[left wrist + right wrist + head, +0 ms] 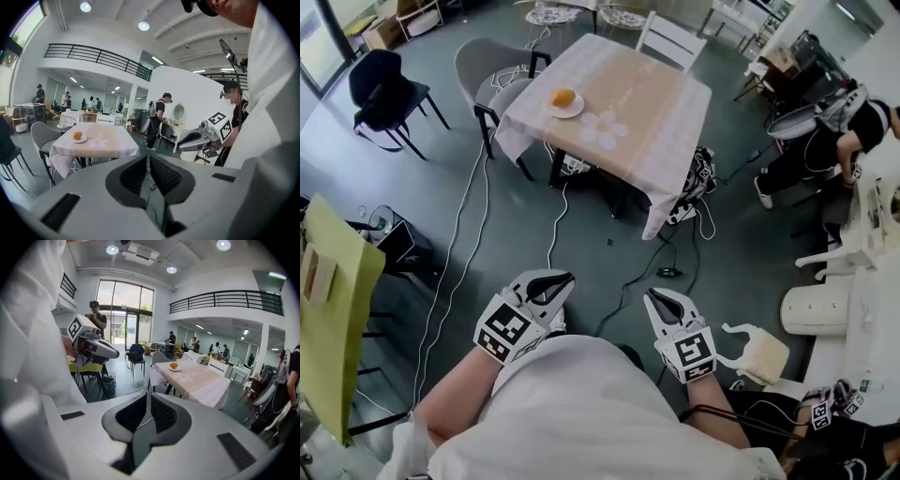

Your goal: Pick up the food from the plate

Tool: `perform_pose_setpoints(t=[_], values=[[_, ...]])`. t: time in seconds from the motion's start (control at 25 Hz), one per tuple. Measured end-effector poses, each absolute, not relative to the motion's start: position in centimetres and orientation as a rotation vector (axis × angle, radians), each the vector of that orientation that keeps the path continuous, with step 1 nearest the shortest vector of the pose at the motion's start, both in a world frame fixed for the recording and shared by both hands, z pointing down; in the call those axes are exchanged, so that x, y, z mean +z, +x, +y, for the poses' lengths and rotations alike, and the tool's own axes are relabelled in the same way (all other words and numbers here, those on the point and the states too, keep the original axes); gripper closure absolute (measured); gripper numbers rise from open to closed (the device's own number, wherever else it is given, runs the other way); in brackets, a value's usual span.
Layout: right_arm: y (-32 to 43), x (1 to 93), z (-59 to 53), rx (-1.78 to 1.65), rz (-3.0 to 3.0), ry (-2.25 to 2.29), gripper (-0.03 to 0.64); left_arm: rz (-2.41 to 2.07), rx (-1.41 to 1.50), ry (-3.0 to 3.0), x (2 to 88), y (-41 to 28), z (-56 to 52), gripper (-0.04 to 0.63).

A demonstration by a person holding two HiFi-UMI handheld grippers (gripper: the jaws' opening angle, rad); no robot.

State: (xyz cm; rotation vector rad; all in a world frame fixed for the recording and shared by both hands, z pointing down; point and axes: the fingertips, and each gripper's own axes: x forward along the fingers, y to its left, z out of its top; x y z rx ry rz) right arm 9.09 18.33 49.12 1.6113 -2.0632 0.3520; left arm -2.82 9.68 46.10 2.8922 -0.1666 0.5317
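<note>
Open floor [750, 244], cables [551, 234] (trailing) before table [647, 103]

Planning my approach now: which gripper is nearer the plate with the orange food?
Left, slightly. The left gripper sits almost straight below the plate in the head view; the right gripper is farther off to its right. Both are well short of the table.

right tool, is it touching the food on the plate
Apart. Head view shows the right tool low in frame, with floor between it and the table holding the food.
</note>
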Motion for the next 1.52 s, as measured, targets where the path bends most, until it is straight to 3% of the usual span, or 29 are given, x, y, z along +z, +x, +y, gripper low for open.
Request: perform_pose_setpoints(t=[0.12, 0.24, 0.6, 1.04, 1.52], values=[[7.9, 49.1, 11.7, 0.307, -2.083, 1.574, 0.522, -0.219, 0.557, 2.895, 46.4, -5.6, 4.6, 0.552], [6.8, 48.7, 5.9, 0.266, -2.115, 1.507, 0.486, -0.298, 0.538, 2.873, 46.1, -7.7, 0.5, 0.526], [9.3, 50.8, -11.2, 0.156, -2.206, 1.27, 0.443, -0.586, 0.451, 2.759, 46.7, -9.0, -9.6, 0.512], [16.7, 53.5, -34.5, -0.019, -2.239, 0.963, 0.37, -0.961, 0.419, 2.606, 43.9, -4.6, -22.6, 0.511], [18.1, 62.4, -47.9, -0.046, -2.178, 0.638, 0.278, -1.282, 0.458, 2.39, 44.2, -4.3, -28.1, 0.511]])
